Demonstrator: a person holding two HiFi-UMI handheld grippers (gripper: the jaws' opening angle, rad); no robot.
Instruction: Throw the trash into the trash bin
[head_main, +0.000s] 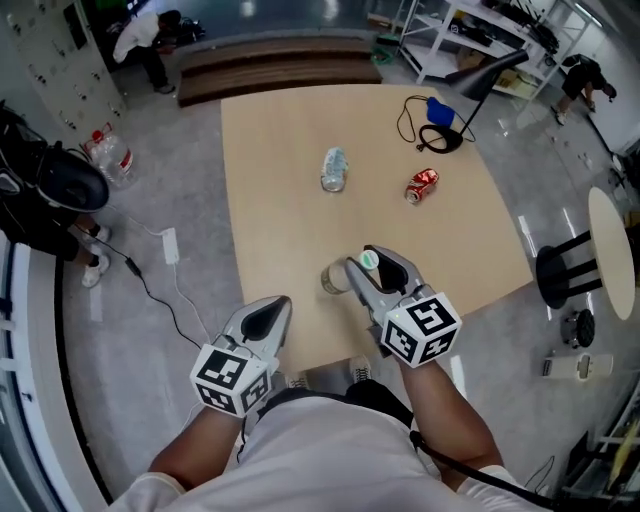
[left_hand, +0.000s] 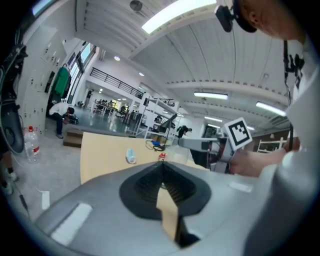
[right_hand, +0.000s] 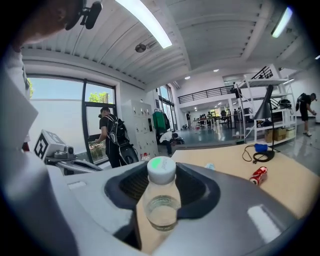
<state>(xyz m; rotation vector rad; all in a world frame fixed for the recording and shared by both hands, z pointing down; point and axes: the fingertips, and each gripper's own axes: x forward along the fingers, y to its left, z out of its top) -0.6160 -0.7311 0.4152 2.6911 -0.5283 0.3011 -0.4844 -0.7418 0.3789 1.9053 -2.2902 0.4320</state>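
Item: small clear bottle (right_hand: 161, 202) with a green-and-white cap, clamped between the jaws of the right gripper (head_main: 362, 258), the pads pressing on its sides and the cap showing at the jaw tips; in the head view it sits over the near part of the tan counter (head_main: 280, 150), and no view shows whether it touches the surface. Left of the bottle: left gripper (head_main: 281, 303), at the counter's near edge, jaws together with nothing between them. Beyond the bottle, mid-counter: a crushed clear plastic bottle (head_main: 334, 169), lying on its side. Beyond the bottle and to the right: a dented red can (head_main: 421, 185), also lying down, well apart from the crushed bottle. Farther beyond, at the counter's far right corner: a looped black cable (head_main: 437, 137) beside a blue object (head_main: 439, 108). Left of the bottle, off the counter: a white power strip (head_main: 169, 245) with its lead on the grey floor, and farther off a large water jug (head_main: 110, 155). Right of the bottle, off the counter: a black stool (head_main: 565, 270).
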